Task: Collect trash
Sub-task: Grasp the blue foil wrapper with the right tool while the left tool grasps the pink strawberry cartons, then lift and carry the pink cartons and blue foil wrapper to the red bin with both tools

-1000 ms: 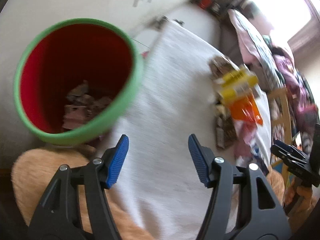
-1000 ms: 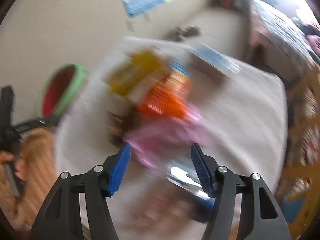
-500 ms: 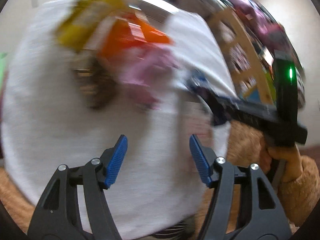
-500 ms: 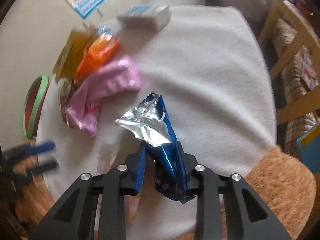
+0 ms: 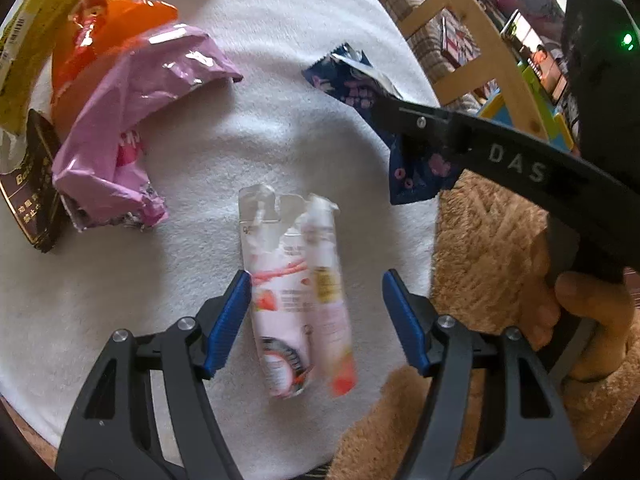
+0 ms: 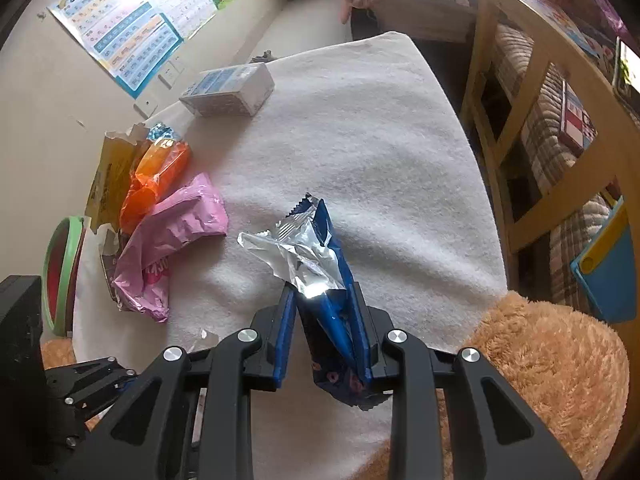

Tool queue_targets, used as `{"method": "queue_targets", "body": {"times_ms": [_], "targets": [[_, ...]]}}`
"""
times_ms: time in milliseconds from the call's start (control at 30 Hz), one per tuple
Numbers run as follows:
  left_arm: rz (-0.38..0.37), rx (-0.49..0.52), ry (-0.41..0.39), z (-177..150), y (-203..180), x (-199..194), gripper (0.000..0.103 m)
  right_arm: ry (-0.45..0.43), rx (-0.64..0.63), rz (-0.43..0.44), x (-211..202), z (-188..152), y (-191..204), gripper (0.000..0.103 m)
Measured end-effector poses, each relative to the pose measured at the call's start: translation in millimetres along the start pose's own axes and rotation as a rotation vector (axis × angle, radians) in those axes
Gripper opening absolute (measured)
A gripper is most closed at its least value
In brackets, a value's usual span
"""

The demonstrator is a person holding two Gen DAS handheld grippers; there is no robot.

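The right gripper (image 6: pixel 322 320) has its blue-padded jaws pinched on a crumpled dark blue snack wrapper with a silver foil lining (image 6: pixel 320 268), holding it just above the white fleecy cloth (image 6: pixel 360 140) that covers the table. The wrapper's torn foil end sticks out forward past the fingertips, while its printed lower part hangs below the jaws. In the left wrist view the same wrapper (image 5: pixel 352 84) shows clamped in the black arm of the right gripper (image 5: pixel 400 108), which crosses the upper right of the picture, with the person's hand (image 5: pixel 588 312) around its handle.

The left gripper (image 5: pixel 316 312) has its jaws spread wide on either side of a torn white and pink strawberry-print packet (image 5: pixel 296 300) that lies flat on the cloth; whether either pad touches it cannot be told.

To the left lie more pieces of trash bunched together: a crumpled pink plastic bag (image 5: pixel 132 128), an orange plastic wrapper (image 5: pixel 104 36), a yellow paper packet (image 5: pixel 28 36) and a dark brown box with gold lettering (image 5: pixel 32 192). A white and blue carton (image 6: pixel 228 90) rests near the far edge of the cloth. A red bin with a green rim (image 6: pixel 60 276) stands beyond the table's left edge. A tan fluffy cushion (image 6: pixel 540 360) sits at the near right.
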State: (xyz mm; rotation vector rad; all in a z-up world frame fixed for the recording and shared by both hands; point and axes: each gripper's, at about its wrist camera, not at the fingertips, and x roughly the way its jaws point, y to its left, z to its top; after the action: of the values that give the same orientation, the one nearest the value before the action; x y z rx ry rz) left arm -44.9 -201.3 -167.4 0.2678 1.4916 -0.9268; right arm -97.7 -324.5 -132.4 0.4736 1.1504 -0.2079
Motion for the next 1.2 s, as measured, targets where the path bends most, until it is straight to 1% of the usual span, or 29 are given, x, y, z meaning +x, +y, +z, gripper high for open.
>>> {"method": "queue_targets", "body": {"times_ms": [67, 133, 200, 267, 300, 400, 467, 700, 833, 967, 1033, 1067, 1100, 1200], "targets": [[0.026, 0.017, 0.0, -1, 1, 5, 0.064, 0.005, -0.012, 0.001, 2, -1, 3, 0.026], [0.027, 0.029, -0.014, -5, 2, 4, 0.064, 0.005, -0.016, 0.002, 3, -1, 5, 0.026], [0.037, 0.039, -0.016, -7, 2, 4, 0.06, 0.004, -0.015, 0.003, 3, -1, 4, 0.026], [0.055, 0.045, -0.011, -11, 6, 2, 0.048, 0.004, -0.013, 0.005, 2, -2, 4, 0.026], [0.052, 0.045, -0.011, -13, 8, 0, 0.048, 0.003, -0.012, 0.006, 2, -2, 3, 0.026], [0.029, 0.01, -0.013, -16, 16, -4, 0.043, 0.012, -0.011, 0.007, 4, -1, 3, 0.026], [0.029, -0.003, -0.026, -15, 19, -10, 0.041, 0.015, -0.017, 0.007, 5, -1, 5, 0.026], [0.036, -0.026, -0.053, -15, 27, -19, 0.041, 0.016, -0.019, 0.005, 5, -2, 6, 0.026], [0.03, -0.05, -0.062, -22, 39, -26, 0.042, 0.024, -0.033, 0.006, 6, -2, 8, 0.026], [0.026, -0.064, -0.069, -20, 38, -24, 0.042, 0.031, -0.046, 0.001, 8, -4, 11, 0.026], [0.032, -0.073, -0.067, -20, 39, -22, 0.047, 0.031, -0.045, 0.001, 8, -4, 11, 0.026], [0.039, -0.081, -0.068, -22, 41, -23, 0.052, 0.032, -0.043, 0.002, 8, -4, 11, 0.026], [0.04, -0.096, -0.068, -22, 43, -22, 0.053, 0.032, -0.043, 0.002, 8, -4, 11, 0.026], [0.009, -0.123, -0.061, -23, 48, -21, 0.053, 0.034, -0.044, 0.001, 9, -4, 12, 0.026]]}}
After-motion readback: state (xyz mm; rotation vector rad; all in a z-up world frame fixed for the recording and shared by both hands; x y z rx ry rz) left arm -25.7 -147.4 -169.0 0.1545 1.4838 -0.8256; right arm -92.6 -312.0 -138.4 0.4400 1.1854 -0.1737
